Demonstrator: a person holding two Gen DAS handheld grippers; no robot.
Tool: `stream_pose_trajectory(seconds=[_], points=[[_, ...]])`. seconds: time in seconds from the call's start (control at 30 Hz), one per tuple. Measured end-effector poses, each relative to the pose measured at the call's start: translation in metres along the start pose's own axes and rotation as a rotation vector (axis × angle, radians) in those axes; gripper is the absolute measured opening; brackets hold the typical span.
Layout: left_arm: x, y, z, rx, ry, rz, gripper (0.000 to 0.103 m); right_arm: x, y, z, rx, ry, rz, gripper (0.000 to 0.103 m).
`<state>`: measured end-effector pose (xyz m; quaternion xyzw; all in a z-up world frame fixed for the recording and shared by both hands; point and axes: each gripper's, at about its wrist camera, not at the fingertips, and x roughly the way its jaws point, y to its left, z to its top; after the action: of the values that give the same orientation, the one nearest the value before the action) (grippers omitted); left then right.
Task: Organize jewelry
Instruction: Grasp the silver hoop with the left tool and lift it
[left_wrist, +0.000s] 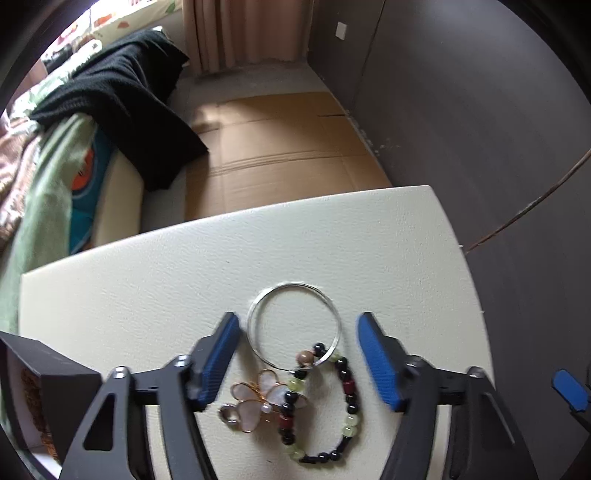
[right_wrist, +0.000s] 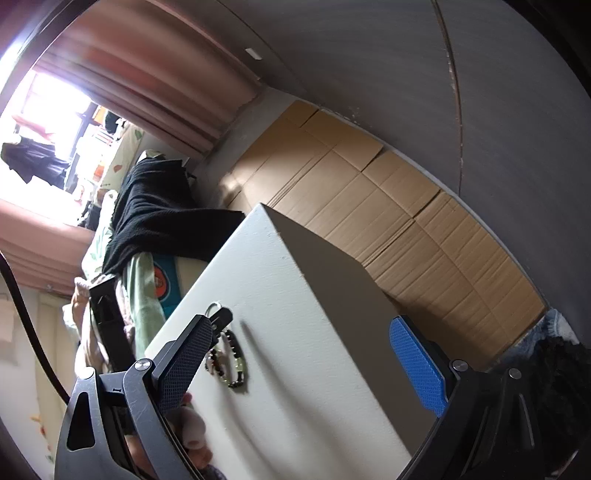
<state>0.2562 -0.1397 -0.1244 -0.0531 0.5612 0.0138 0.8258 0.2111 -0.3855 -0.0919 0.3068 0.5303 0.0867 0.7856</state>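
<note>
Jewelry lies in a small heap on the white tabletop (left_wrist: 147, 280), and the left gripper (left_wrist: 297, 360) hangs over it with its blue-padded fingers (left_wrist: 218, 360) spread wide, holding nothing. Between the two fingers sits a thin silver bangle (left_wrist: 255, 317), flat on the surface. A beaded bracelet (left_wrist: 347, 398) of black, pale green and dark red beads lies against the near edge of the bangle and seems to overlap it. Just to its left rests a butterfly brooch (left_wrist: 258, 400) with pearly wings in gold wire, touching the beads. At the left edge of the tabletop stands a dark box (left_wrist: 55, 373); no writing or brand can be read on it, nor on anything else.

The right gripper (right_wrist: 306, 354) is tilted and stays off to the side, its fingers (right_wrist: 417, 362) also released and empty. From its view the beaded bracelet (right_wrist: 236, 365) is seen near the table edge. Behind the tabletop there are flattened cardboard (left_wrist: 280, 147) on the floor, a black blanket (left_wrist: 125, 103) on a bed, and a pink curtain (left_wrist: 236, 29).
</note>
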Motion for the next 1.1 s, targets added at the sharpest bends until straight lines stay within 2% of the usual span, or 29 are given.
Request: stream_pose_trajectory(seconds=[0.13,0.7,0.73,0.87,1.03,1.1], points=[[-0.008,0.015,-0.002,-0.049,0.014,-0.034,0.052,0.006,0.005,-0.003,-0.013,0.015,0.003,0.098],[-0.098,0.085,-0.050,-0.192,-0.142,-0.134,0.052,0.028,0.050,-0.022,-0.217,0.057,-0.014,0.098],[-0.101,0.091,-0.054,-0.208,-0.150,-0.143,0.052,0.030,0.053,-0.024,-0.227,0.054,-0.019,0.094],[-0.107,0.106,-0.063,-0.227,-0.178,-0.150,0.052,0.045,0.069,-0.035,-0.290,0.080,-0.055,0.067],[-0.108,0.126,-0.064,-0.269,-0.189,-0.176,0.052,0.069,0.083,-0.049,-0.365,0.123,-0.113,0.046],[-0.111,0.134,-0.065,-0.281,-0.191,-0.193,0.052,0.078,0.086,-0.053,-0.383,0.137,-0.130,0.043]])
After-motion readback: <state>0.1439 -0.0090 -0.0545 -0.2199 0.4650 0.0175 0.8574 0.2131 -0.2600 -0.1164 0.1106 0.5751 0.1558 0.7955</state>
